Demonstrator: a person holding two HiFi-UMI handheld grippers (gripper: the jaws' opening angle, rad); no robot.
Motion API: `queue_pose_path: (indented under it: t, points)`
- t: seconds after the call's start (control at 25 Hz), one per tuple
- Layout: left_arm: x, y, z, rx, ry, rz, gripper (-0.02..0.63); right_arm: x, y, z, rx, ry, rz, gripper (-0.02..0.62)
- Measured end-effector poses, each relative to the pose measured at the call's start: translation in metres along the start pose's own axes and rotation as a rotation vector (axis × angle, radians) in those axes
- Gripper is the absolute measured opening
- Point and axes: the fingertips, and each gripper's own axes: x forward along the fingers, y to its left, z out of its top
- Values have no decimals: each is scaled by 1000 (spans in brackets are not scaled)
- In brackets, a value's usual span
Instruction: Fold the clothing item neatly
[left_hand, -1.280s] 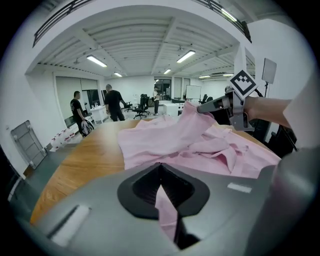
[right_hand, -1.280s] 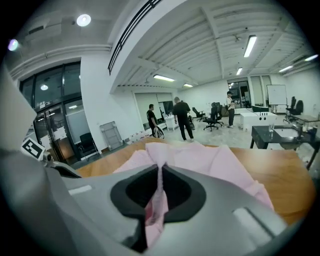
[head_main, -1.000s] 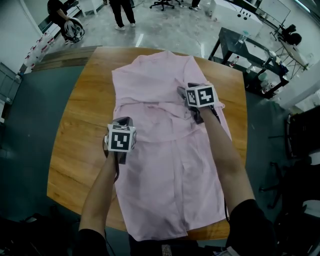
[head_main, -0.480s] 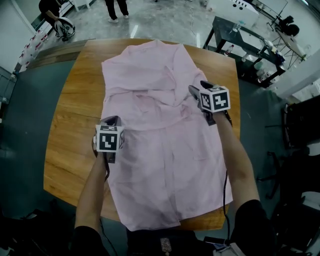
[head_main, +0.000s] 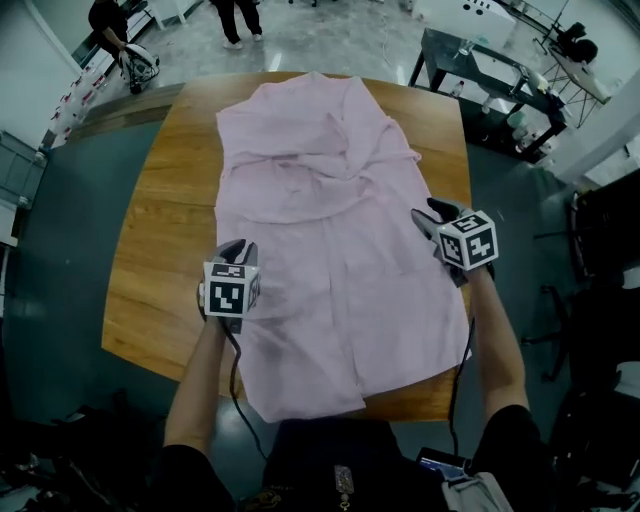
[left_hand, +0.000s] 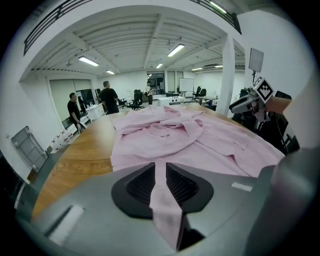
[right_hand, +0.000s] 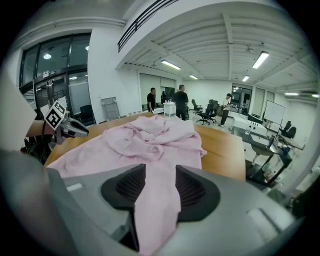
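A pink shirt (head_main: 320, 200) lies spread on the wooden table (head_main: 160, 230), collar far, hem hanging over the near edge, both sleeves folded in across the chest. My left gripper (head_main: 240, 248) sits at the shirt's left edge. Its jaws, nearly together, have just been opening a little; a strip of shirt (left_hand: 167, 220) fills the narrow gap of the left gripper (left_hand: 160, 170), touching both pads. My right gripper (head_main: 430, 212) is at the shirt's right edge. Its jaws stand wide and have just been closing; cloth (right_hand: 155, 210) lies loosely between the jaws of the right gripper (right_hand: 156, 172).
A dark side table (head_main: 480, 70) with bottles stands off the far right corner. People (head_main: 240, 20) stand and sit on the floor beyond the far edge. Bare wood shows left of the shirt and as a narrower strip on the right (head_main: 445, 140).
Both grippers have come back along the shirt's sides toward the hem. The right one has moved from over the folded sleeve out to the right edge. The shirt lies as before.
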Motion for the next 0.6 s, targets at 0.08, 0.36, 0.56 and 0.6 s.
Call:
queue_pose_path:
  t: [0.08,0.36,0.56,0.6]
  points:
    - [-14,-10,-13,-17,-9,-17,90,-21,13,-15,18,-8,-10,190]
    - [-75,-40,-69,-35,-50,-43,190,-99,61,-92,112,26,-49,190]
    - [-113,-50,-127,-86,-23,-22,199,-136,83,-158,169,89,-73,192]
    - [-121,-55,-139,-102,-15,-12,201,-143,84,-172,180,104,-86,192]
